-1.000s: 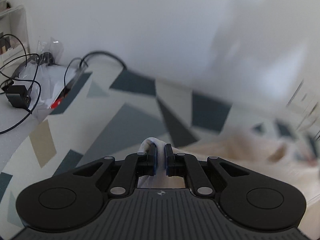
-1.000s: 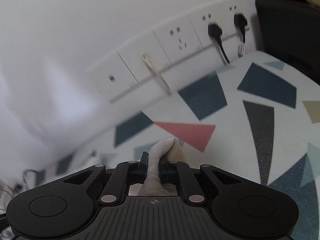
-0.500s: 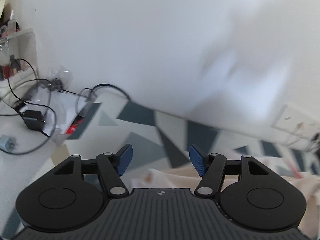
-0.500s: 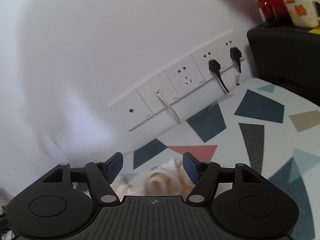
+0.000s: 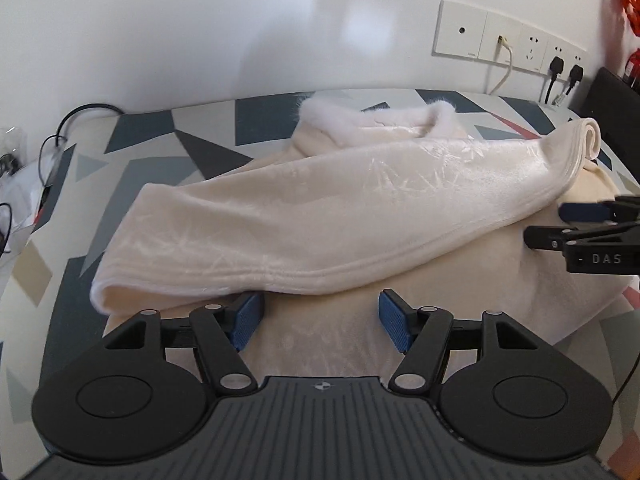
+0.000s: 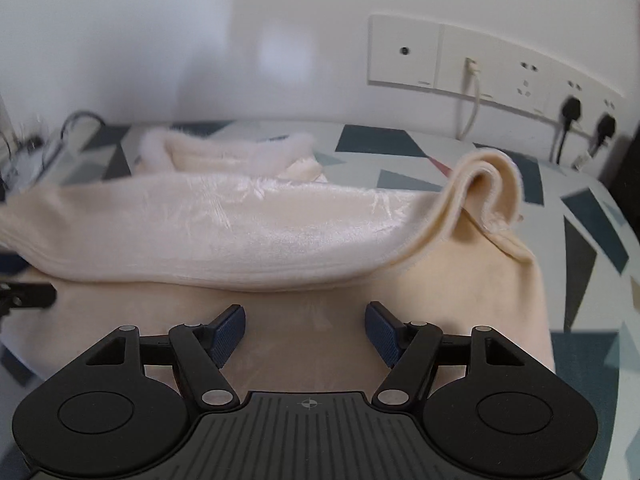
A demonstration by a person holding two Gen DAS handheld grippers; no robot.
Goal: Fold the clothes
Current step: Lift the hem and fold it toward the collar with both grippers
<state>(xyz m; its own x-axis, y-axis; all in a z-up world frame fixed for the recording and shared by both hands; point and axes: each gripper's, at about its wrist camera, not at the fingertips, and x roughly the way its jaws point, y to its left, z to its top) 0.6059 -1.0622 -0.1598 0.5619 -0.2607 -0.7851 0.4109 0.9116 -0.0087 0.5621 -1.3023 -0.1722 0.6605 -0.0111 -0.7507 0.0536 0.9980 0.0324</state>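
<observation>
We see a table [image 5: 208,148] with a grey, navy and cream geometric cover, running to a white wall [image 5: 240,20]. A cream plush garment [image 5: 320,216] lies across the middle of it, its lower part folded up over itself into a long band, with a fluffy white collar [image 5: 332,114] at the far side and a curled corner [image 6: 488,184] at the right. Our left gripper [image 5: 320,320] hovers over the near edge of the cloth, fingers spread wide and holding nothing. Our right gripper [image 6: 305,330] does the same, its blue pads [image 6: 382,334] apart. A strip of wall sockets [image 6: 480,68] sits far right, with two black plugs [image 6: 572,110] in it.
</observation>
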